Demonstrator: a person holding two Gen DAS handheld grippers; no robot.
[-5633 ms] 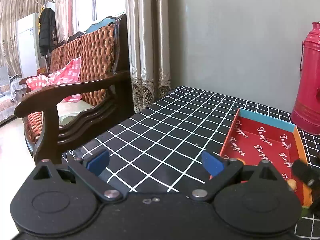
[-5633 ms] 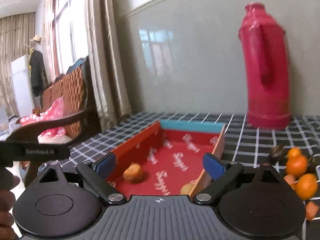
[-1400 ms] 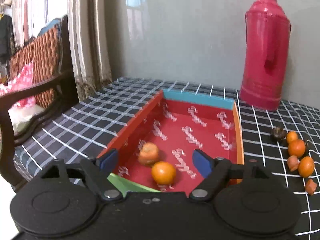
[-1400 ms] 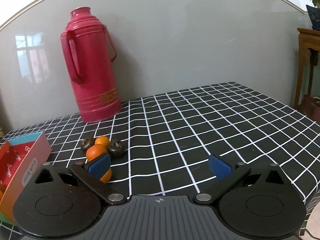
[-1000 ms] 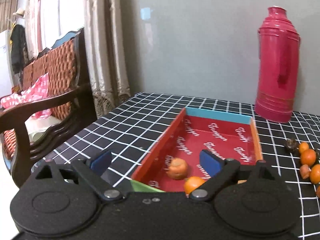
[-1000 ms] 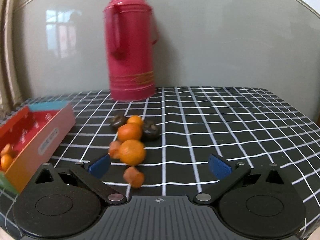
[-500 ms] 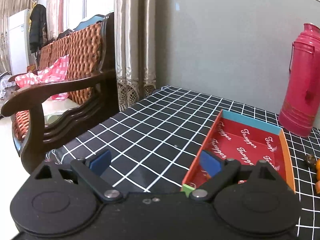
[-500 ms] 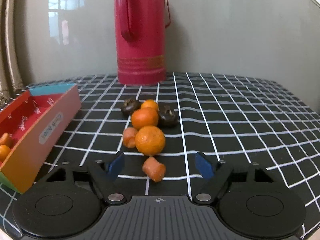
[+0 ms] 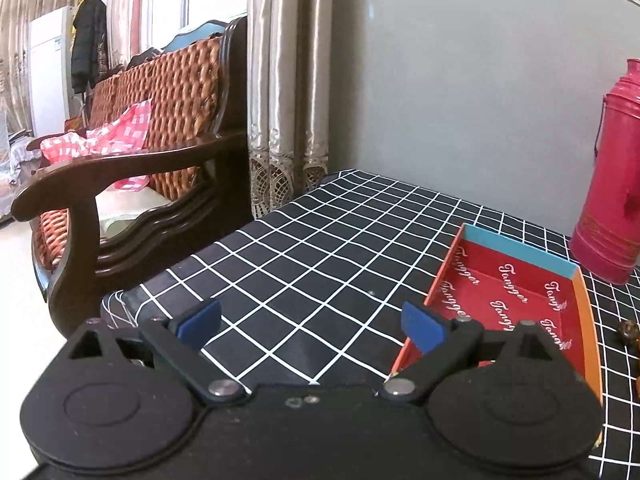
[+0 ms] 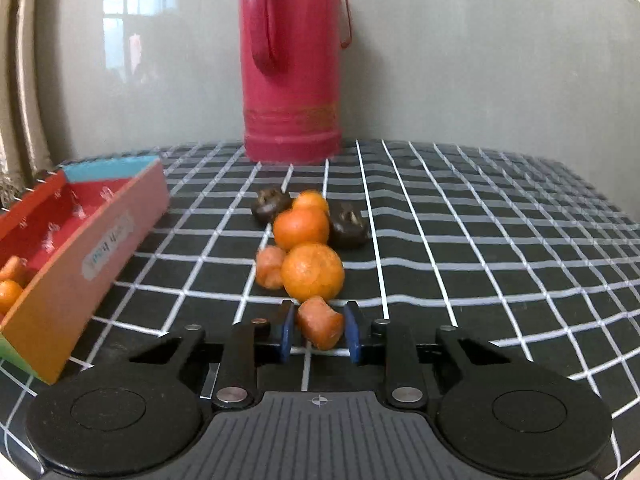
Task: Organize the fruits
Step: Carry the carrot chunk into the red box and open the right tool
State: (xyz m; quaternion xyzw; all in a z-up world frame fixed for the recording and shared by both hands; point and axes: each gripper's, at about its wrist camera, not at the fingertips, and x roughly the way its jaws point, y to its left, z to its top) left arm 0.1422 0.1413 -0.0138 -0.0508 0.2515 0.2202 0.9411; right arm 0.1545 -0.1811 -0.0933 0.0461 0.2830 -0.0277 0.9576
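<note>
The right tool clamps a small orange fruit near the pile on the bench; the left tool stands apart, beside the tray.

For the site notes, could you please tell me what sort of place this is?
Probably a home living room: a wooden sofa, curtains, and a thermos on a checked tablecloth.

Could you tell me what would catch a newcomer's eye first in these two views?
Probably the right gripper, its blue fingers shut on a small orange fruit piece at the near end of a fruit cluster. Behind stands a tall red thermos; the red box sits left.
</note>
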